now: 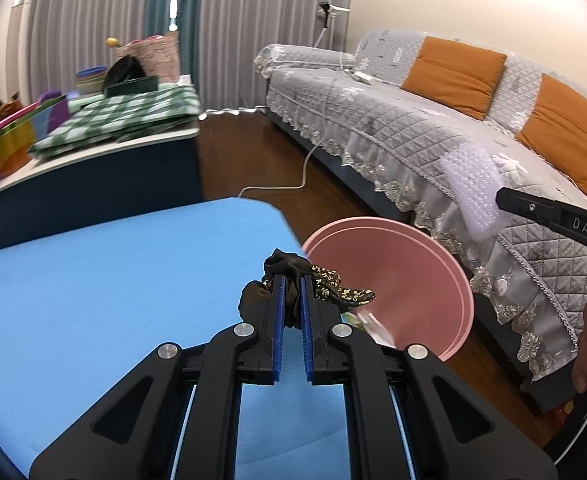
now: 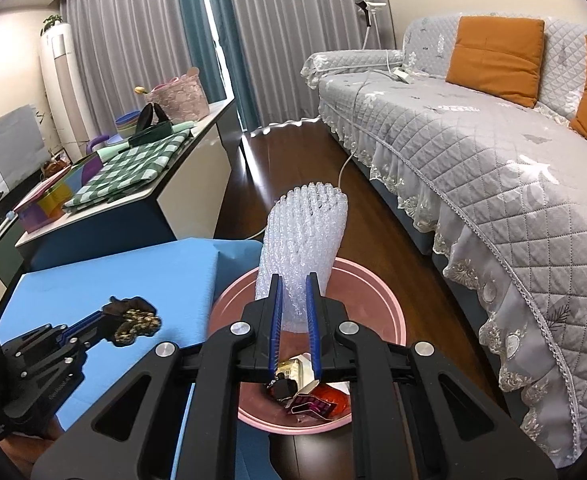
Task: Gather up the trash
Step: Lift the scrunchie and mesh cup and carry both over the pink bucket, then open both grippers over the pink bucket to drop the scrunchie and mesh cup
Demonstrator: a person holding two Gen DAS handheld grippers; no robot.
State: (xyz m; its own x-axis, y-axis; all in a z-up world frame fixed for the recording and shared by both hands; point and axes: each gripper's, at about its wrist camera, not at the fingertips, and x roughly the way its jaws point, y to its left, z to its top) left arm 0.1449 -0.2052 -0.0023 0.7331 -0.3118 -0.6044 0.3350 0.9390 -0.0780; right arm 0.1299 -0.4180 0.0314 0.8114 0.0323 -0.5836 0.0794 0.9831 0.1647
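Left tongs [image 1: 291, 280] clamp scrunchie [image 1: 325, 284] (at bin [image 1: 445, 280] rim), right tongs [image 2: 294, 280] bubble wrap [image 2: 305, 236]

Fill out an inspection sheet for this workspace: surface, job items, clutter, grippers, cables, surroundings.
Surface: blue table top, bare apart from what the grippers carry above it.
Job's things: pink bin on the floor beside the table, wrappers already inside; dark patterned cloth; white foam netting.
Clutter: checked cloth and coloured containers on the side counter.
Grippers: left gripper shut on the dark patterned cloth, at the table edge near the bin; right gripper shut on the white foam netting, above the bin.
Cables: white cable runs from the sofa across the floor.
Surroundings: grey quilted sofa with orange cushions, curtains, wooden floor.
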